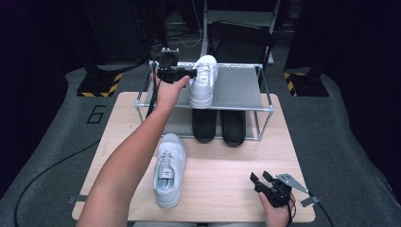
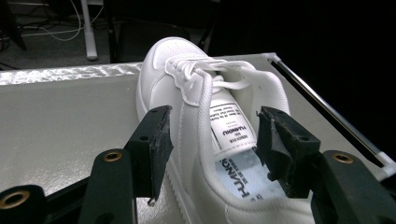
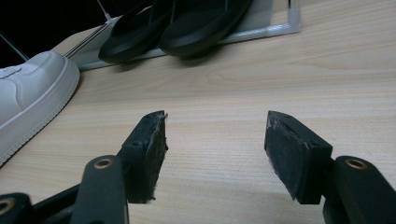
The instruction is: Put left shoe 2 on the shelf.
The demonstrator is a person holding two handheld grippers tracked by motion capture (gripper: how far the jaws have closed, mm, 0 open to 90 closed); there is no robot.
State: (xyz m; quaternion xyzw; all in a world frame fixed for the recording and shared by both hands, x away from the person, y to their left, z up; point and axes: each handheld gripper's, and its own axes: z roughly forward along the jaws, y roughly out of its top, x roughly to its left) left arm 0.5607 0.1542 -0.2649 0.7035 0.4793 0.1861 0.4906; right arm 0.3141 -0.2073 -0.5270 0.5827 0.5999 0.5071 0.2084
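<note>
Left arm stretched far forward, left gripper [image 1: 182,73] held level, jaws wide apart. Right gripper [image 1: 261,178] low and near, jaws spread too.

Lab space – dark curtains [image 1: 42,38], hazard-taped bases [image 1: 100,85], floor cables [image 1: 42,175]

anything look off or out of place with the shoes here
One white sneaker stands on the rack's top shelf, but its mate lies on the table, apart from it. The black slippers sit paired on the lower shelf. Nothing looks damaged.
</note>
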